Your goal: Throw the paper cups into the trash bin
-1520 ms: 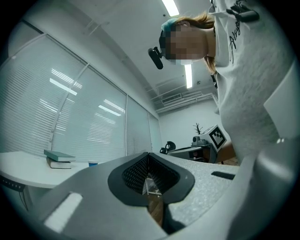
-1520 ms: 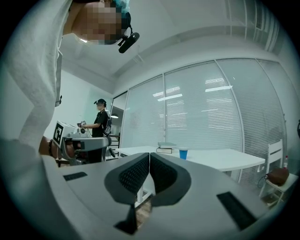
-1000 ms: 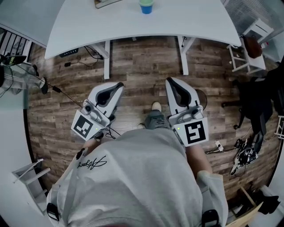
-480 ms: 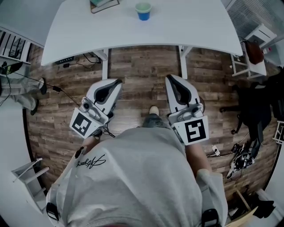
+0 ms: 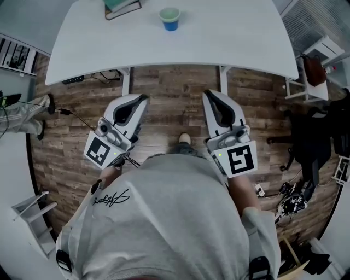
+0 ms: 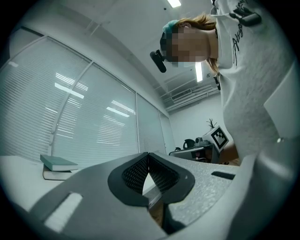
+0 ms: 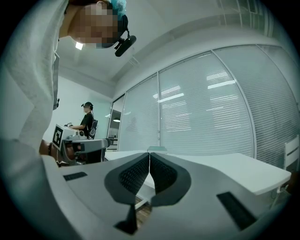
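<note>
On table (image 5: 235,38) at 12 o'clock, upright paper cup (image 5: 170,18), well apart from both grippers. Left gripper (image 5: 143,99) and right gripper (image 5: 206,94) empty, fingers pressed together. Likely to knock cup over if reached without opening first. No trash bin visible.

Office, open-plan look. Large white curved table (image 5: 229,38) on brown wood-plank floor (image 5: 175,104). Floor-to-ceiling glass partitions with lowered horizontal blinds (image 7: 206,112). Bright ceiling strip lights (image 6: 174,3). Stack of two books (image 6: 58,167) on table. Black cables (image 5: 70,113) trailing across floor by table edge. Black chair (image 5: 314,136) off to one side. Second person (image 7: 87,120) standing at distant desk.
</note>
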Motion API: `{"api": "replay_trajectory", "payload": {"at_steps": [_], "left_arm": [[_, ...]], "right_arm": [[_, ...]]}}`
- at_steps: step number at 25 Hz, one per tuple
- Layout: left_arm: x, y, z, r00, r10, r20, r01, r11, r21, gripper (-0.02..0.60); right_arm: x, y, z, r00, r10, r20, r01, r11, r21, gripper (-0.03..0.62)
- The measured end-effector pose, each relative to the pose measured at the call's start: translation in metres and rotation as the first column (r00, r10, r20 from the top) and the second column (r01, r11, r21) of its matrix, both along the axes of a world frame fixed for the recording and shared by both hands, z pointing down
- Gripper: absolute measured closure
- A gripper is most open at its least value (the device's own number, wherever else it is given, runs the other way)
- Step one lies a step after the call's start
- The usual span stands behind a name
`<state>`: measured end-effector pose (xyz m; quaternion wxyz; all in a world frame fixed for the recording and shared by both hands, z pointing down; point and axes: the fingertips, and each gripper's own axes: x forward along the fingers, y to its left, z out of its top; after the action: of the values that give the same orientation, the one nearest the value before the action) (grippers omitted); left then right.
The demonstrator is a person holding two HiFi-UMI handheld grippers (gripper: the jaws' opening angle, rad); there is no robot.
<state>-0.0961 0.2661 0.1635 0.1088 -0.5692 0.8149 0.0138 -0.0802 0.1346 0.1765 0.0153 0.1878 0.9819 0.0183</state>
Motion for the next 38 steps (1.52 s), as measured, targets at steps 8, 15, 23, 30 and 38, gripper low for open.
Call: {"api": "replay_trajectory", "payload": {"at_steps": [8, 15, 23, 30, 38], "left_arm": [[-0.015, -0.016, 0.003, 1.000, -0.017, 0.001, 0.017, 1.000, 0.013, 0.575], [-0.022, -0.018, 0.005, 1.000, -0.015, -0.018, 0.015, 1.000, 0.014, 0.577], [-0.019, -0.012, 0.010, 0.998, -0.055, -0.029, 0.054, 0.998, -0.013, 0.577], [-0.013, 0.001, 0.011, 0.993, -0.108, -0.049, 0.109, 0.994, 0.010, 0.577], [-0.025, 0.008, 0.007, 0.991, -0.129, -0.028, 0.129, 0.992, 0.001, 0.575]], "right_arm": [[-0.019, -0.016, 0.001, 0.999, -0.047, 0.017, 0.047, 0.999, -0.004, 0.583], [-0.030, -0.016, 0.006, 0.999, -0.054, 0.002, 0.054, 0.998, -0.020, 0.583], [-0.024, -0.015, 0.011, 0.998, -0.066, -0.025, 0.065, 0.997, -0.050, 0.583], [-0.022, -0.014, 0.008, 0.996, -0.089, 0.006, 0.089, 0.995, -0.036, 0.583], [-0.031, -0.015, 0.004, 0.997, -0.079, 0.020, 0.080, 0.995, -0.053, 0.583]]}}
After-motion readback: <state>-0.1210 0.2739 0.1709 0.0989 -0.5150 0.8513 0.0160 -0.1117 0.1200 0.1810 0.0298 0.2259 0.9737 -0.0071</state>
